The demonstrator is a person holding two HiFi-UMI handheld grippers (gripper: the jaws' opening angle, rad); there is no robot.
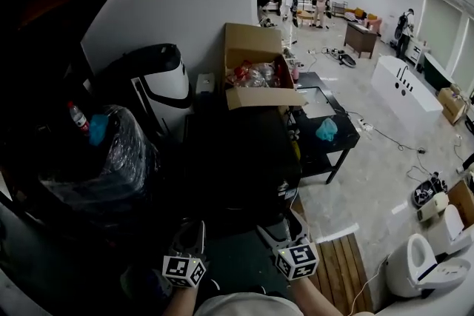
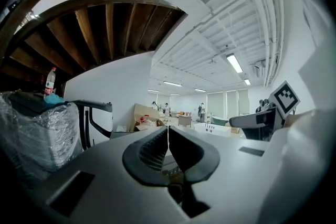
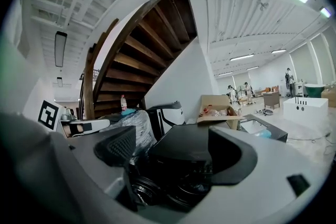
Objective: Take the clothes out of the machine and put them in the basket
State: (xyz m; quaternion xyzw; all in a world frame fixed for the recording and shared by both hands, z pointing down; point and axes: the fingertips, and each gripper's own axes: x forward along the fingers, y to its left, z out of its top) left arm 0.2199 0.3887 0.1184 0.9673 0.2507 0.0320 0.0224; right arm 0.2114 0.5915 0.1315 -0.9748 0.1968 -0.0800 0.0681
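Treat the task as not yet started: no view shows clothes or a basket, and neither gripper carries a garment. Well to the left of both grippers stands a plastic-wrapped bundle (image 1: 111, 152), with a bottle (image 1: 78, 117) showing at its upper edge. Your left gripper (image 2: 168, 136) is held low and close to your body, pointing forward, with its jaws pressed together on nothing. Directly ahead of both grippers is the black machine (image 1: 237, 152). Its top is dark and no opening can be made out, so any clothes are presumably inside, out of sight. Your right gripper (image 3: 176, 147) sits just beside the left at about the same height, its jaws spread apart and empty, with the machine's top seen between them. Beyond the machine, ahead of the right gripper, rests an open cardboard box (image 1: 255, 70). Everything remains: open the machine, remove the clothes, locate the basket.
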